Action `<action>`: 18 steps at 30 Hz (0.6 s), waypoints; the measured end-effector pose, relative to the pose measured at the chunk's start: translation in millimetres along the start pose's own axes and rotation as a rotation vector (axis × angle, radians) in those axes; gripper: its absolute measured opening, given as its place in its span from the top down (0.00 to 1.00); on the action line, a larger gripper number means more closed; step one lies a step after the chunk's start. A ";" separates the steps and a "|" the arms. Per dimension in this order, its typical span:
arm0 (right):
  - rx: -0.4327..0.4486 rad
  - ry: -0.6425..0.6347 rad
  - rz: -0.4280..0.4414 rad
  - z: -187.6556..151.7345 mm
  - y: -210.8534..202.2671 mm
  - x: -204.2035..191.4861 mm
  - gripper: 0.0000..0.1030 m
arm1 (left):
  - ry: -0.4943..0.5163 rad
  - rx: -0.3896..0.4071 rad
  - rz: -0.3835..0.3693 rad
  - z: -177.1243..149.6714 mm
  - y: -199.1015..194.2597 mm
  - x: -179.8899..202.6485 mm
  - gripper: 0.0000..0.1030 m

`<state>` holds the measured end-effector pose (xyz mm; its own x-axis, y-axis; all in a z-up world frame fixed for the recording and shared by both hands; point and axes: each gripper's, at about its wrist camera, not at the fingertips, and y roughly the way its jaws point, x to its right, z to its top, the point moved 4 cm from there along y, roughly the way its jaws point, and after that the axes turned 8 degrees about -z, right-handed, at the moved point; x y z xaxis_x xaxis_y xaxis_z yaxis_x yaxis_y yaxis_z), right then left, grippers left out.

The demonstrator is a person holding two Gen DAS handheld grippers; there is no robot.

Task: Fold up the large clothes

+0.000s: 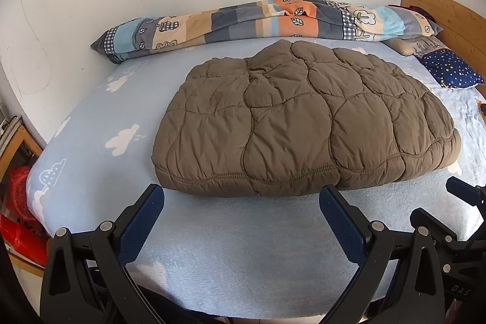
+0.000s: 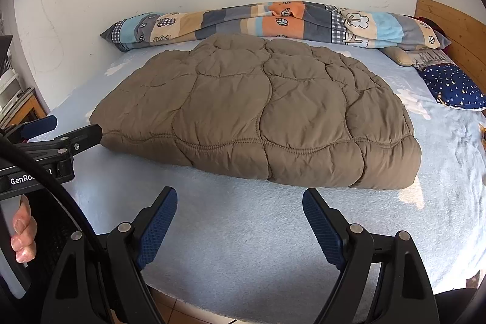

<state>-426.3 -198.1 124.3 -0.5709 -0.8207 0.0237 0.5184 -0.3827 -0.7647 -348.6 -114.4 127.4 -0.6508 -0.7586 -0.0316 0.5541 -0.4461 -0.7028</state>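
Observation:
A brown quilted puffer jacket [image 1: 303,123] lies folded in a thick bundle in the middle of the bed [image 1: 243,248]. My left gripper [image 1: 241,193] hovers open just in front of its near edge, nothing between the blue pads. In the right wrist view the same jacket [image 2: 258,117] fills the centre, and my right gripper [image 2: 240,192] stands open over the bare sheet [image 2: 243,233] a little short of the jacket's front edge. The left gripper [image 2: 71,126] shows there at the left, one finger close to the jacket's left corner. The right gripper [image 1: 440,199] peeks in at the right edge.
A rolled patchwork blanket [image 1: 258,20] lies along the white wall behind the jacket. A navy star-print pillow [image 1: 452,69] and a wooden headboard [image 1: 449,17] are at the right. Red things [image 1: 18,202] sit on the floor left of the bed. A person's hand [image 2: 22,233] holds the left gripper.

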 end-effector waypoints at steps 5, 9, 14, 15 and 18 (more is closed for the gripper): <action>-0.001 0.000 0.001 -0.1 0.1 -0.2 0.15 | 0.000 -0.001 -0.003 0.2 0.4 0.1 0.01; 0.000 -0.001 0.000 -0.2 0.5 -0.4 0.15 | 0.000 -0.002 -0.003 0.3 0.6 -0.2 0.01; 0.001 0.000 0.001 -0.8 0.0 0.6 0.15 | 0.004 -0.006 -0.001 -0.8 1.1 -0.9 0.01; 0.001 0.000 0.002 -0.8 0.0 0.7 0.15 | 0.005 -0.005 0.000 -0.9 1.1 -1.0 0.01; 0.000 -0.001 0.002 -0.9 -0.3 0.3 0.15 | 0.004 -0.008 0.000 -1.1 1.5 -0.8 0.01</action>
<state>-427.2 -197.8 124.0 -0.5693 -0.8218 0.0225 0.5196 -0.3809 -0.7648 -347.8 -114.0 125.6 -0.6526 -0.7570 -0.0343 0.5502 -0.4422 -0.7083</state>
